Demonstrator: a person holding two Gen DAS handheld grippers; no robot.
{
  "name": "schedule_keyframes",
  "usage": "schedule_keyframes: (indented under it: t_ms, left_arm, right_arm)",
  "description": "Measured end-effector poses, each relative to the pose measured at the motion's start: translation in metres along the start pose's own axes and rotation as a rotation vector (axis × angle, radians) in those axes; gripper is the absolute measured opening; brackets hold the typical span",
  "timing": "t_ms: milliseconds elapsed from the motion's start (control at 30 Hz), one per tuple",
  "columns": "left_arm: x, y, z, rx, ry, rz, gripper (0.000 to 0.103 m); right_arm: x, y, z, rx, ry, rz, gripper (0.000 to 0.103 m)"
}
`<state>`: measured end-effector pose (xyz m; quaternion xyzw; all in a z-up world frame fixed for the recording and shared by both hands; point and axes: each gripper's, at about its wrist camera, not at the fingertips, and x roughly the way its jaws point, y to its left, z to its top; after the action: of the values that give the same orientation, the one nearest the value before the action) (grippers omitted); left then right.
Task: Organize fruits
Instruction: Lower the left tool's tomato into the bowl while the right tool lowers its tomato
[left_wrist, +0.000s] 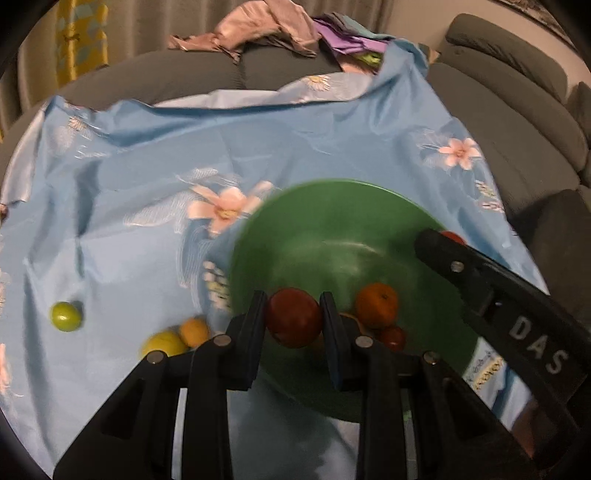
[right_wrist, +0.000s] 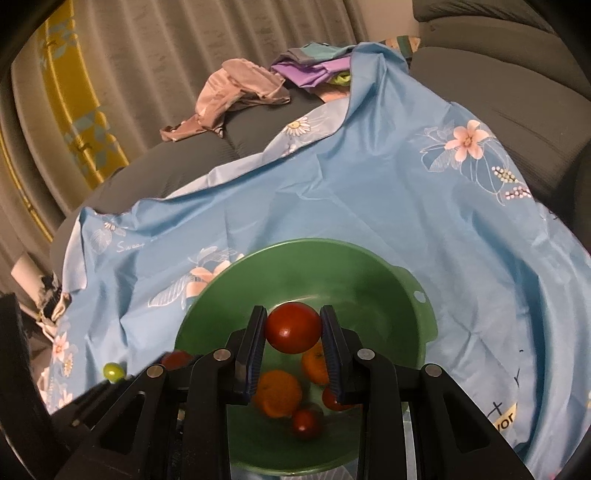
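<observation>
A green bowl (left_wrist: 332, 221) (right_wrist: 369, 266) sits on a blue floral cloth (left_wrist: 147, 166). My left gripper (left_wrist: 293, 317) is shut on a red apple (left_wrist: 293, 317) over the bowl's near side. My right gripper (right_wrist: 293, 326) is shut on a red tomato-like fruit (right_wrist: 293, 326) above the bowl; it also shows in the left wrist view (left_wrist: 480, 280). In the bowl lie an orange (left_wrist: 376, 304) (right_wrist: 277, 393), another orange (right_wrist: 314, 362) and small red fruits (left_wrist: 393, 338) (right_wrist: 306, 422). On the cloth lie a green fruit (left_wrist: 65, 315) (right_wrist: 112, 371), a yellow fruit (left_wrist: 162, 343) and an orange fruit (left_wrist: 194, 330).
The cloth covers a grey sofa (left_wrist: 517, 110). Crumpled clothes (left_wrist: 258, 29) (right_wrist: 236, 96) lie at the back. Curtains (right_wrist: 147, 74) hang behind. The left gripper's body shows at the left edge of the right wrist view (right_wrist: 22, 369).
</observation>
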<state>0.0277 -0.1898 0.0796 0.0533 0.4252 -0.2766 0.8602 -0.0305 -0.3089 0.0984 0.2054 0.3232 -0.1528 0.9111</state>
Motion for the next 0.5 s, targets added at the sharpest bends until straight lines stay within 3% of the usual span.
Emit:
schedule_keyframes:
  t_ms: [500]
  left_arm:
    - [0.009, -0.007, -0.005, 0.024, 0.018, 0.001, 0.029]
  right_arm:
    - [0.013, -0.013, -0.001, 0.039, 0.053, -0.002, 0.031]
